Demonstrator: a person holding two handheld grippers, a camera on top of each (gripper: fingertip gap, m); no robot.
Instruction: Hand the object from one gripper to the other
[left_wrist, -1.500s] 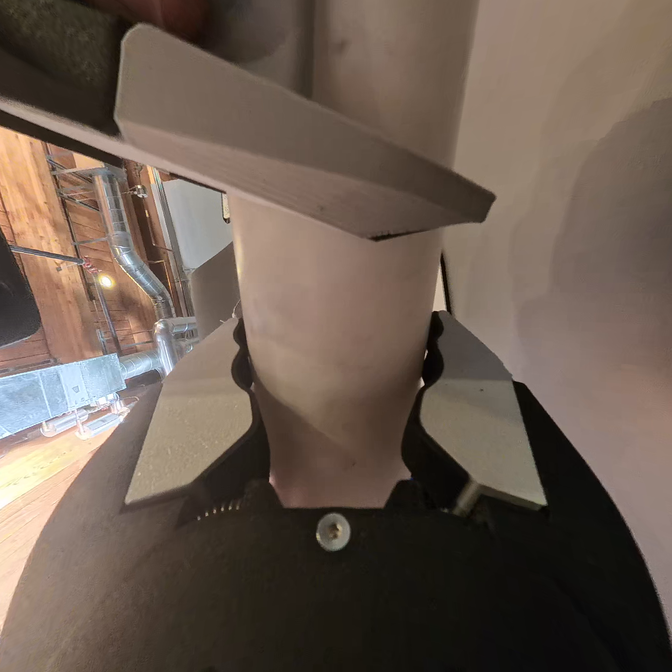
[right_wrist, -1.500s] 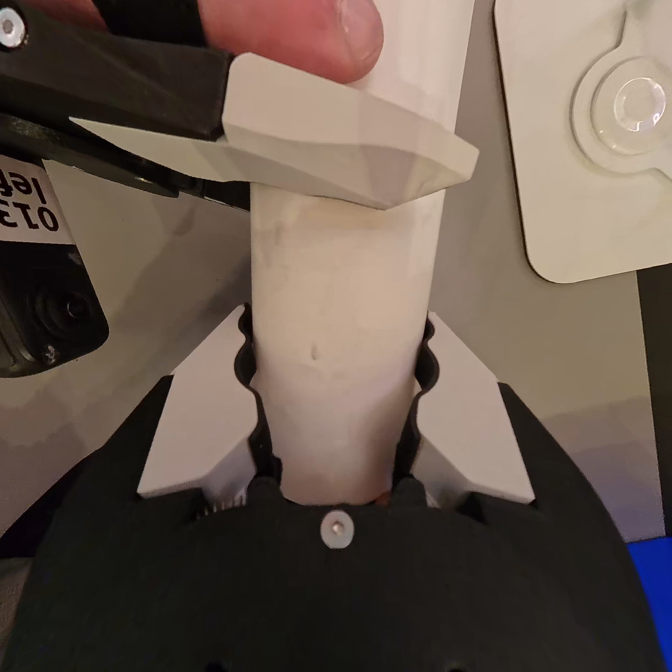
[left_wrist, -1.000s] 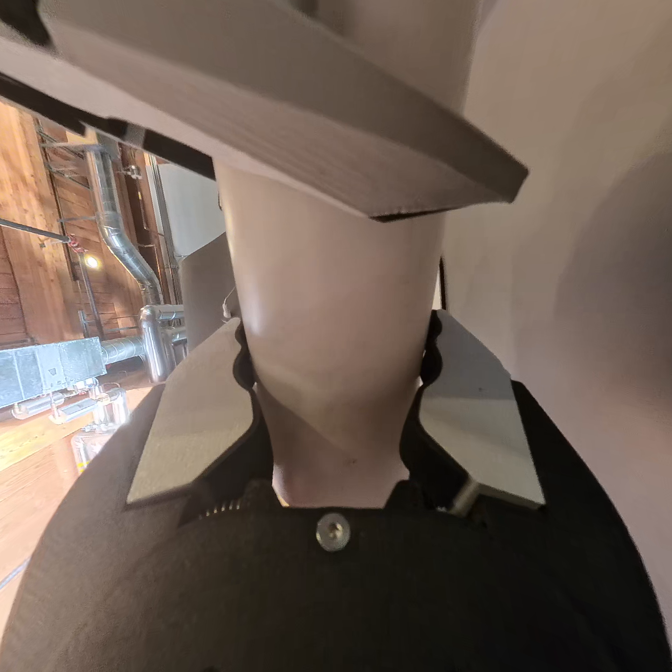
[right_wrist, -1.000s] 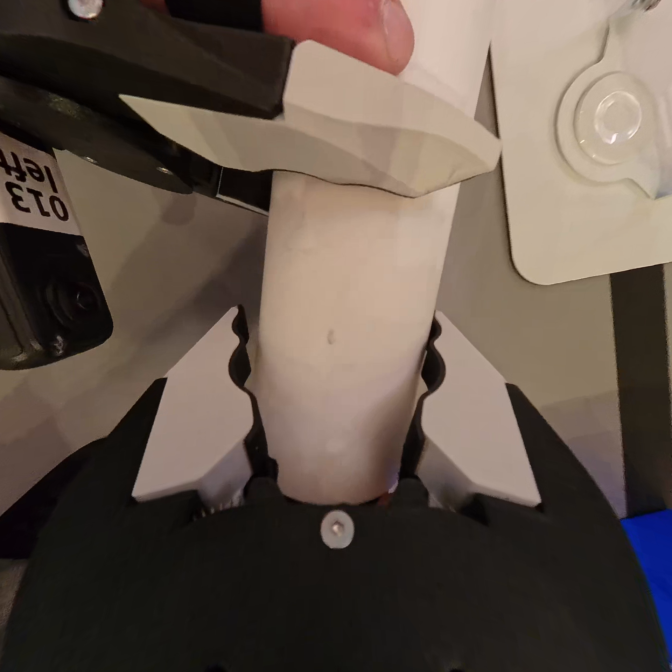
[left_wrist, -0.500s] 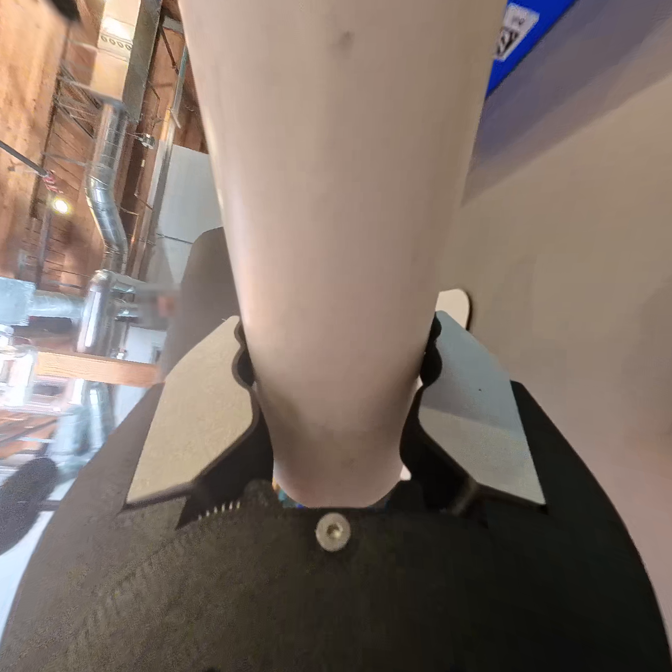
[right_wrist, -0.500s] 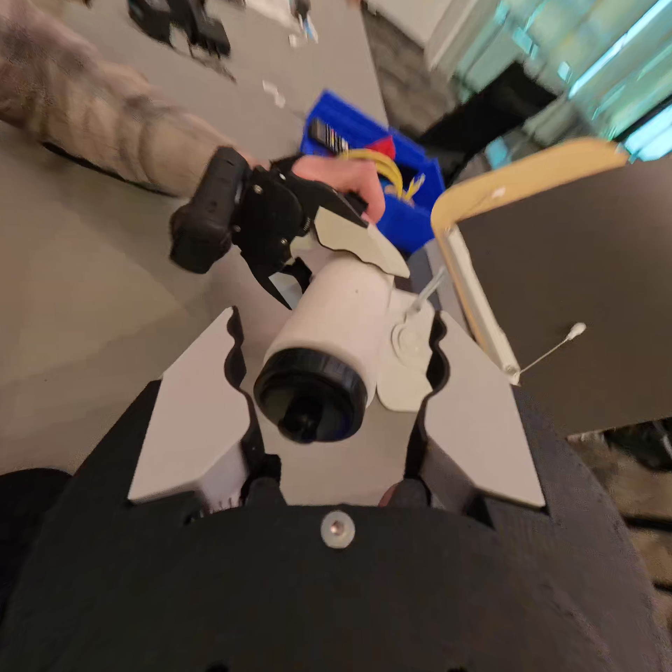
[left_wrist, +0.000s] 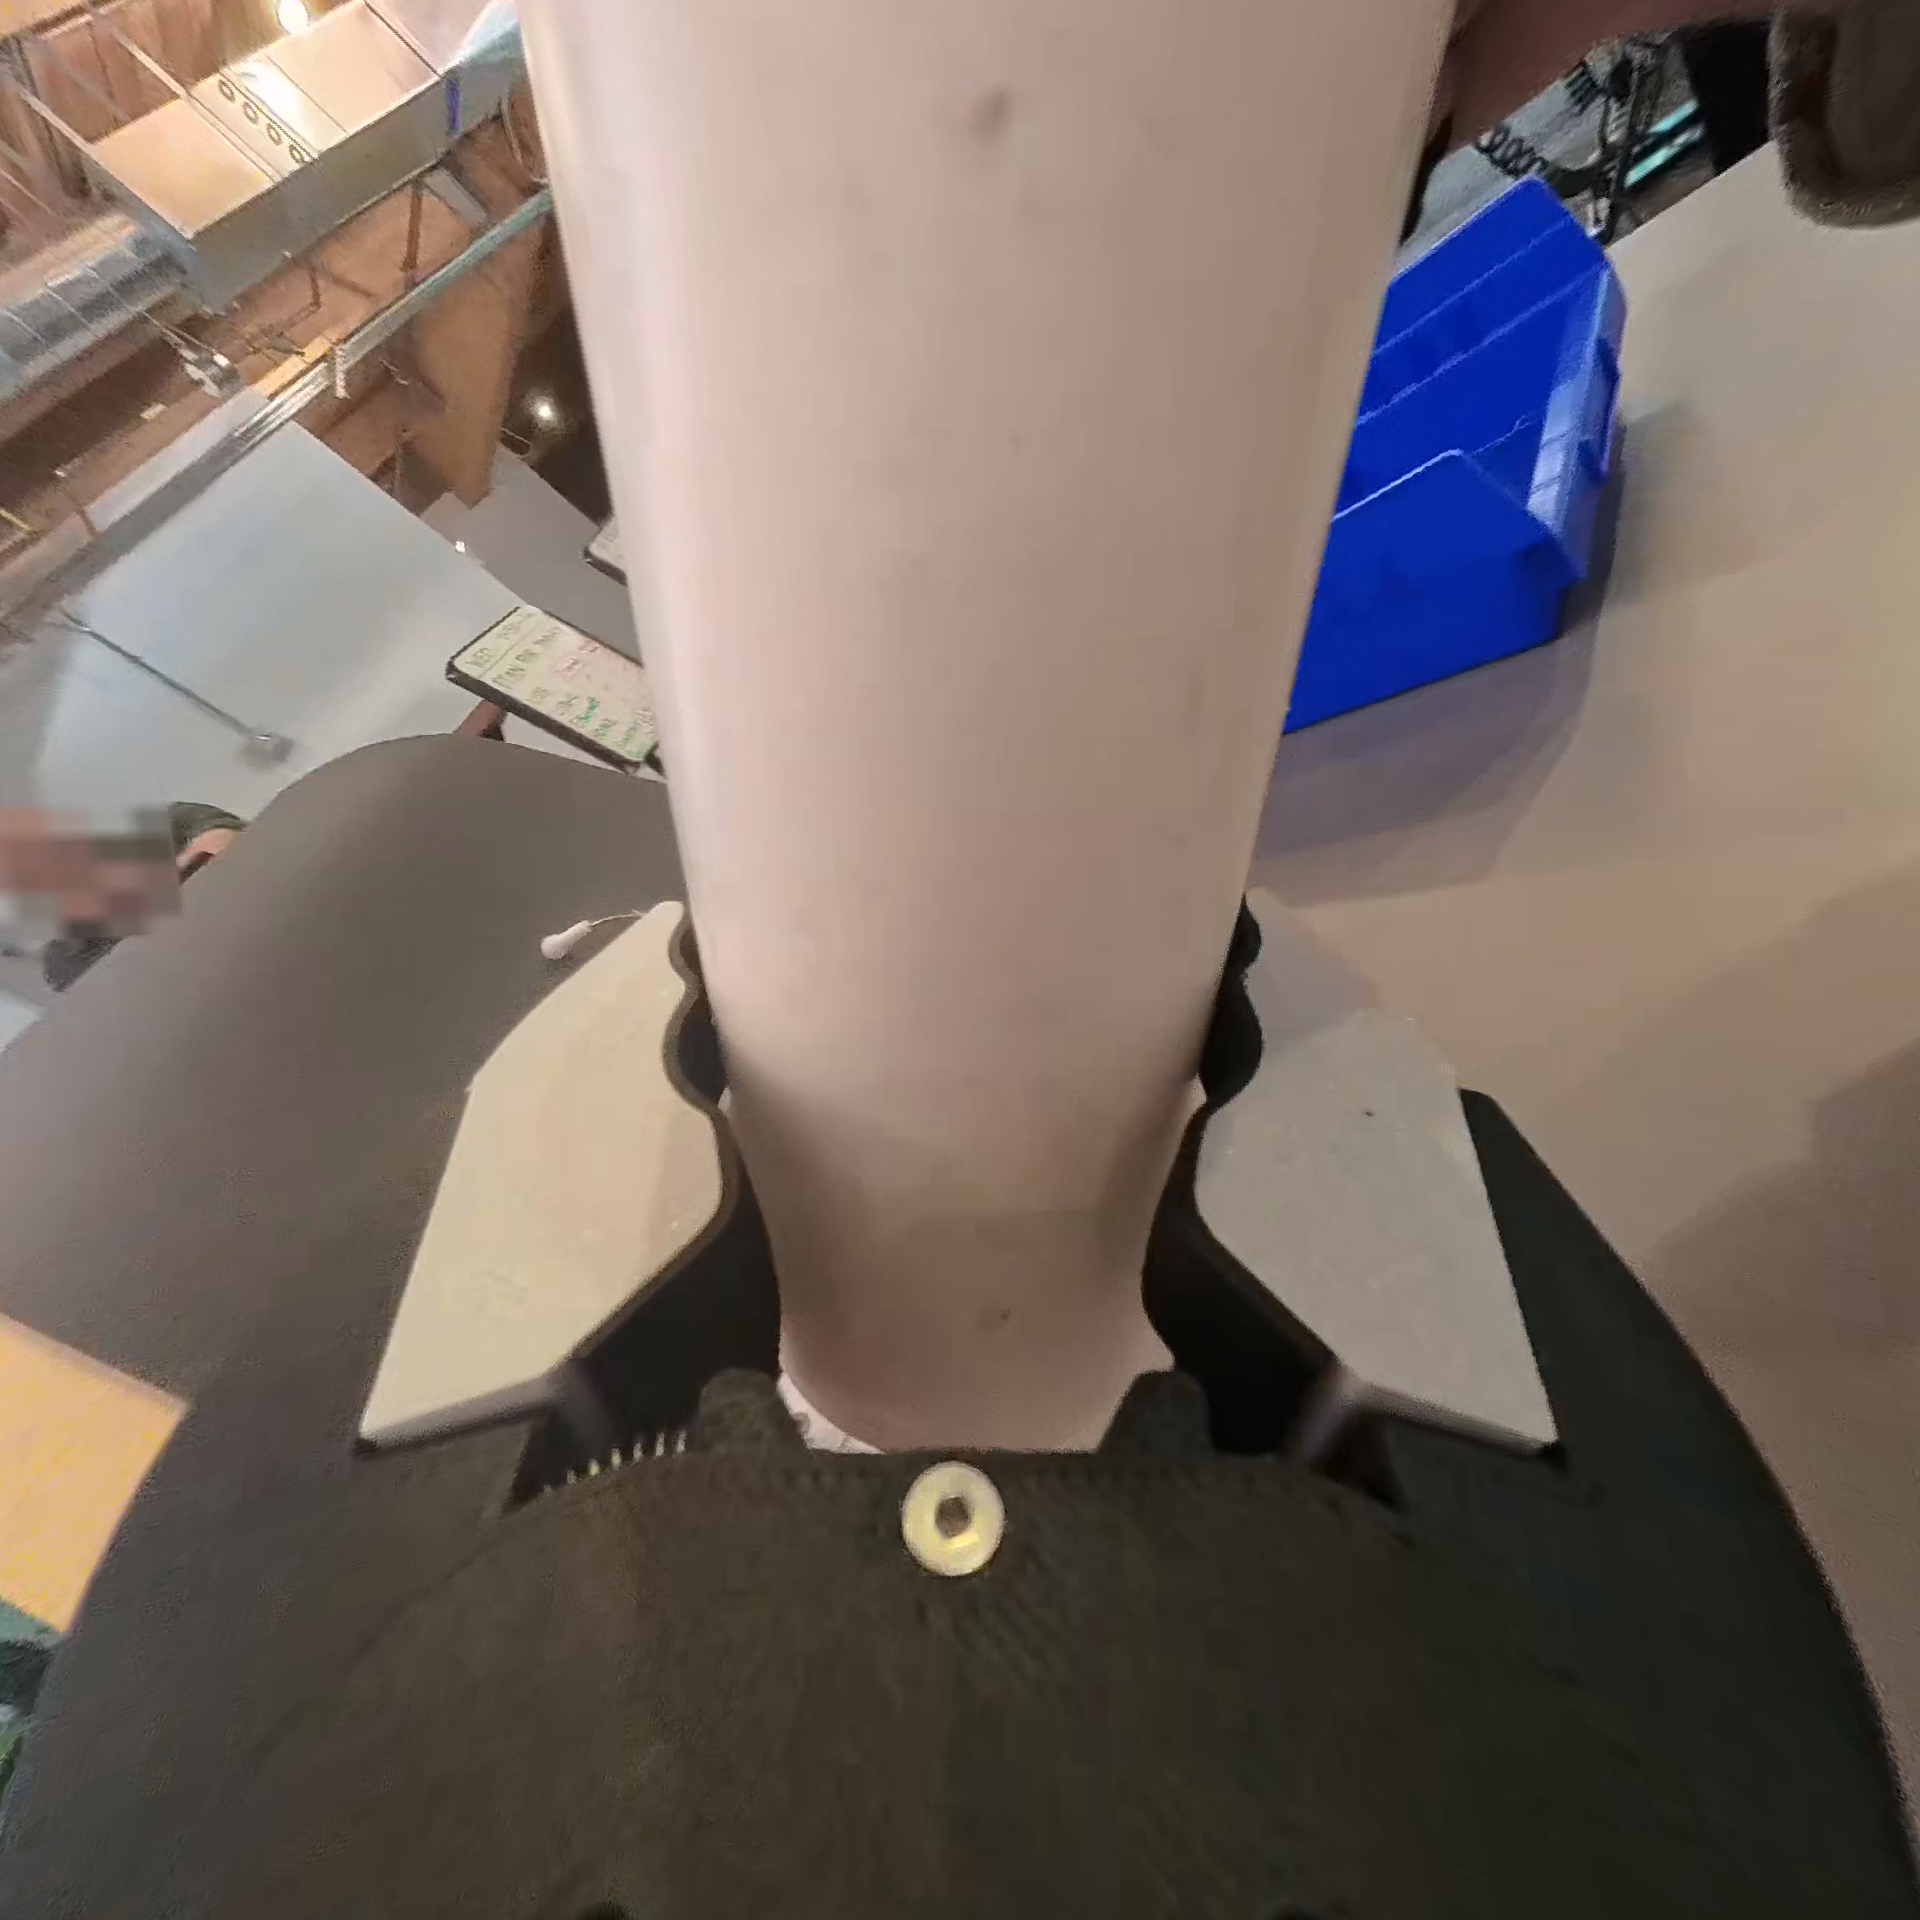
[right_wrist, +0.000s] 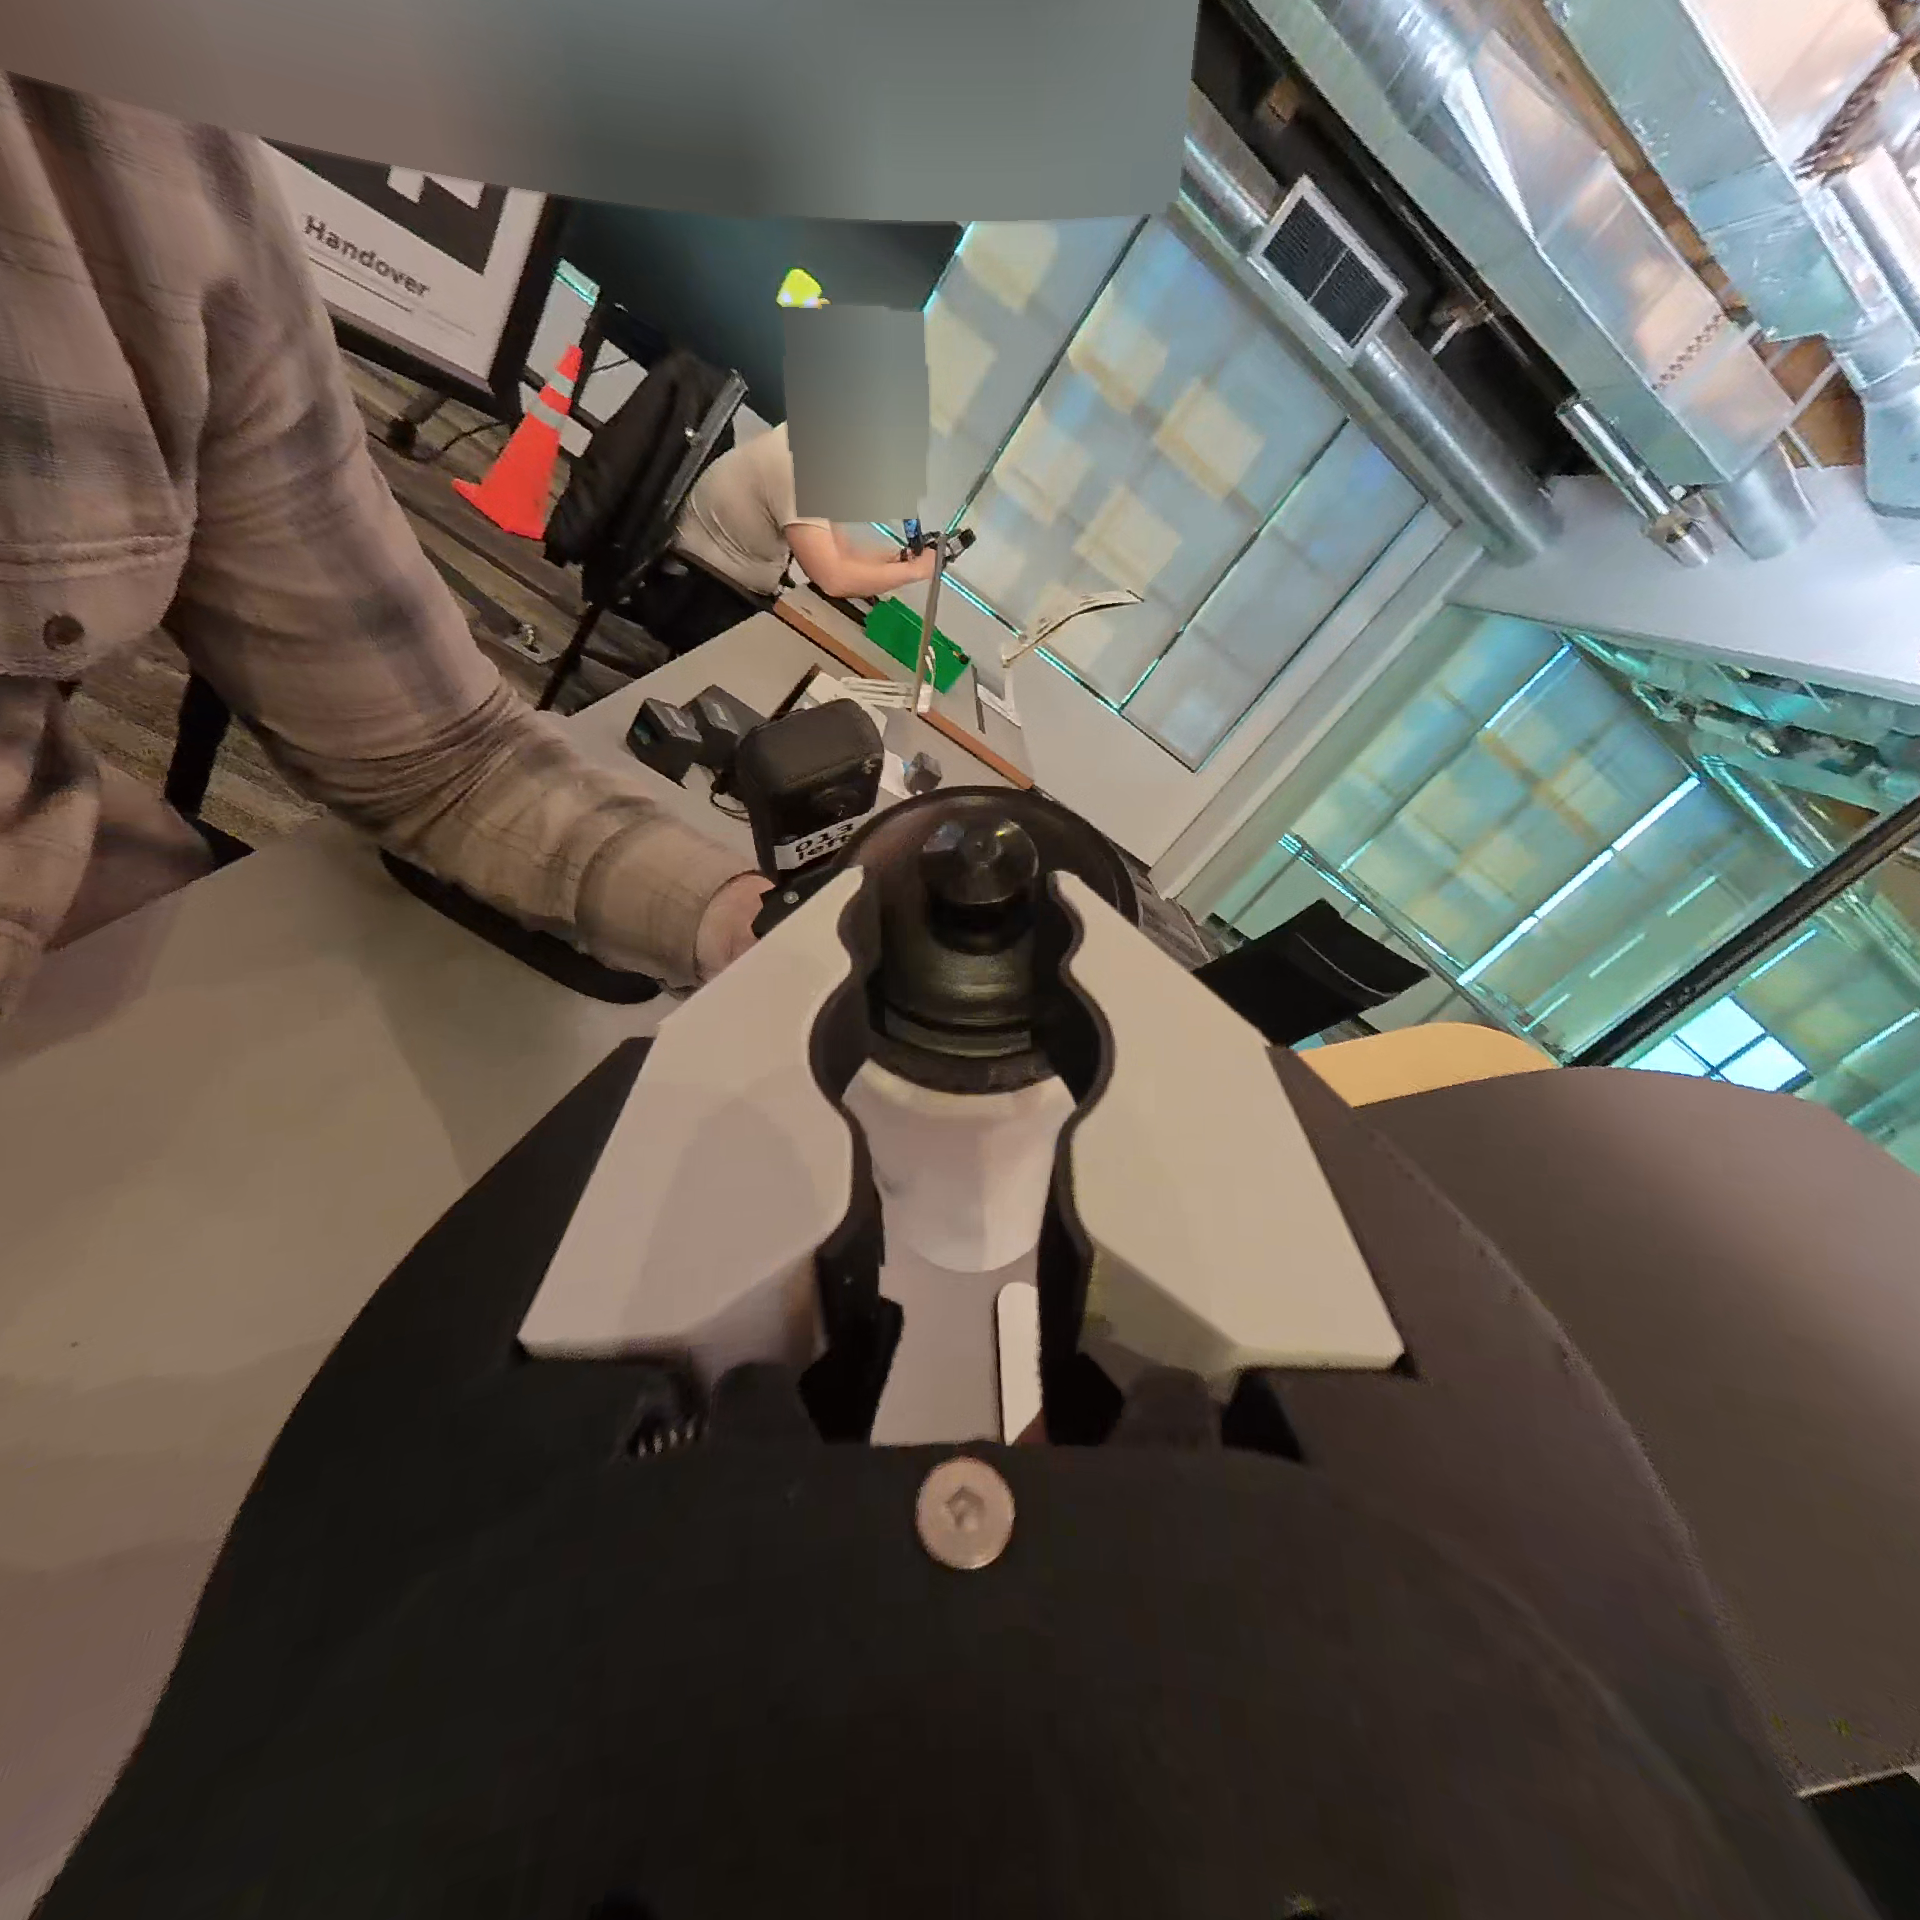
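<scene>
Between the fingers of the left gripper (left_wrist: 961, 935) sits the white bottle (left_wrist: 966, 623), clamped low on its body with the base seated deep against the palm. The jaws stand wide, pressed against both flanks. That deep seating is judged deliberate: it lets one claw carry the whole length unsupported. The bottle is held clear above the grey table (left_wrist: 1662, 935), with a blue bin (left_wrist: 1455, 468) behind it.

The right gripper (right_wrist: 961, 894) stands apart, aimed back along the bottle's axis. Its jaws are drawn narrow but not meeting, and grip nothing that can be seen. The bottle's black cap (right_wrist: 961, 997) shows through the gap, lying beyond the fingertips. A person's plaid sleeve (right_wrist: 416, 707) reaches towards the left tool.

Assessment: the bottle rests with the left gripper alone, so the transfer appears complete.
</scene>
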